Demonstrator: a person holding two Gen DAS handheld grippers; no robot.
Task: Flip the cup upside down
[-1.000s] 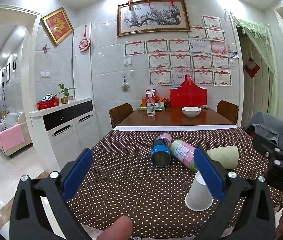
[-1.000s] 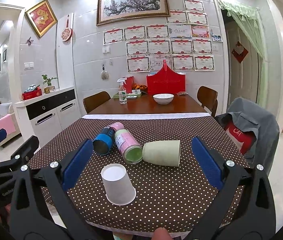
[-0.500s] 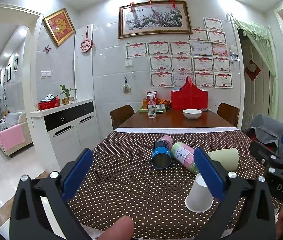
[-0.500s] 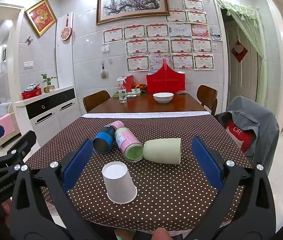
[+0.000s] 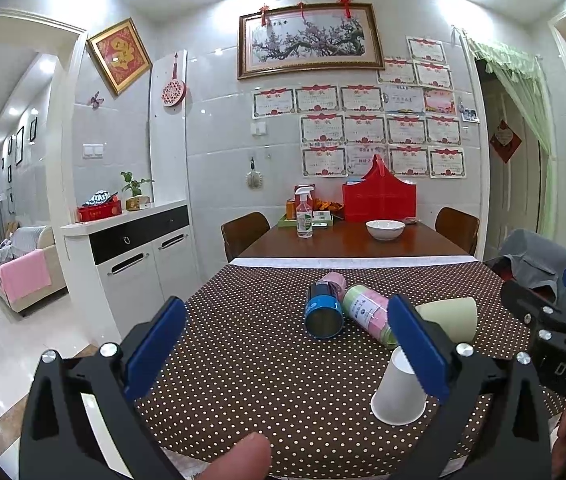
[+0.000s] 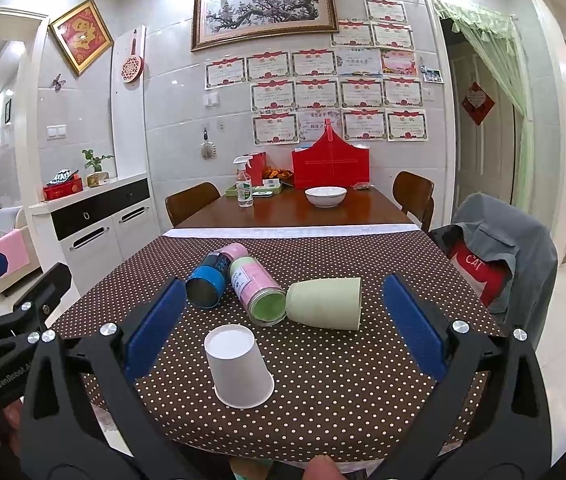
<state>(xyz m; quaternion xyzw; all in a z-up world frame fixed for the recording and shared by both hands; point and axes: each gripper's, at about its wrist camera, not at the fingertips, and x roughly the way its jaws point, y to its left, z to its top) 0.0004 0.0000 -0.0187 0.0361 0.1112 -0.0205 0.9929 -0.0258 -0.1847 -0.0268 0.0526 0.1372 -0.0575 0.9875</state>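
A white paper cup [image 6: 239, 366] stands upside down, rim on the brown dotted tablecloth [image 6: 343, 376], near the front edge. In the left wrist view the cup [image 5: 397, 390] is partly behind my right finger. A pale green cup [image 6: 325, 303] lies on its side behind it. My right gripper [image 6: 285, 326] is open and empty, held back above the front edge, with the white cup low between its fingers. My left gripper [image 5: 289, 346] is open and empty, left of the cup. The right gripper also shows in the left wrist view [image 5: 555, 320].
A blue can [image 6: 207, 282] and a pink-green can [image 6: 257, 290] lie on their sides beside the green cup. Farther back on the bare wood stand a white bowl [image 6: 325, 196], a spray bottle [image 6: 244, 184] and a red box [image 6: 331, 164]. A draped chair [image 6: 499, 256] is at right.
Both grippers have drawn back and risen slightly from the table, so the cups sit a little farther and lower in view. The cups and cans have not moved.
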